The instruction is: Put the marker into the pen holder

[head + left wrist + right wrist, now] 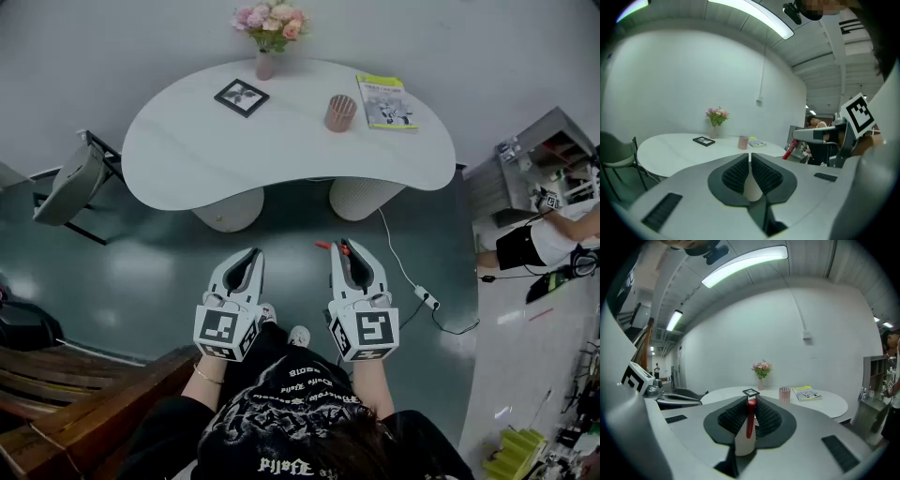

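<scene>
Right gripper [343, 247] pinches a slim red marker [750, 420] w/ a rounded glossy end, held above the floor, well short of the white table [187, 141]. Pink pen holder [340, 112] stands on the table. Left gripper [251, 253]: jaws pressed together, empty.

The white kidney-shaped bench [187, 150] looks smooth and matt; the dark green floor [141, 272] glossy; the red marker [750, 423] smooth plastic.

Red marker [750, 422] clamped in right tongs [751, 400] — pink pen holder [340, 112] upright on table [187, 141].
</scene>
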`<state>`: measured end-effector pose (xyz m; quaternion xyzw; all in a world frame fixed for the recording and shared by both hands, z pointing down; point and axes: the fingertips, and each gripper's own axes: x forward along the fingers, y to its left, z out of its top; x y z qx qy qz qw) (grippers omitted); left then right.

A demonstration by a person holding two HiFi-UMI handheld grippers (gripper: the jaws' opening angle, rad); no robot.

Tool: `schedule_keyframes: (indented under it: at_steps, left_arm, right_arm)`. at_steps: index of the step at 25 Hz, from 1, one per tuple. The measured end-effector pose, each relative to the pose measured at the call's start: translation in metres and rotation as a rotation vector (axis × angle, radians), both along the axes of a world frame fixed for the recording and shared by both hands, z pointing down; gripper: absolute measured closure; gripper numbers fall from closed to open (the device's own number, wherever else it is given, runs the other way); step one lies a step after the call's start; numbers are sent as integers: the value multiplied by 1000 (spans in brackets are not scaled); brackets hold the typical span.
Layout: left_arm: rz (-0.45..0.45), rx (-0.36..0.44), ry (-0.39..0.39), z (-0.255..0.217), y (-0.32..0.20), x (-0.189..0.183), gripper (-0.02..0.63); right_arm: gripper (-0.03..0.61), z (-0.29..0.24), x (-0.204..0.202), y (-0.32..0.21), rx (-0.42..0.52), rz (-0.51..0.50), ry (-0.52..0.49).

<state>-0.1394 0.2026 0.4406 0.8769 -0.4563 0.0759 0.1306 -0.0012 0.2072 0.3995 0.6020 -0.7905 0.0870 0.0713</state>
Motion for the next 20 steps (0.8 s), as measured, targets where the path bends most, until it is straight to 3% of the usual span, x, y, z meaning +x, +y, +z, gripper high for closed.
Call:
schedule_keyframes:
  at_steps: [8,13,20]
  left_arm:
    - [7,7,19,-5,44,20,578]
    - [16,1,25,-4,40,13,578]
    - [57,6,32,1,17,1,578]
  right_arm:
    - [506,15,5,46,-20,-38,8]
    - [506,12,12,45,-11,7,-36]
    - [506,11,12,27,11,66,-19]
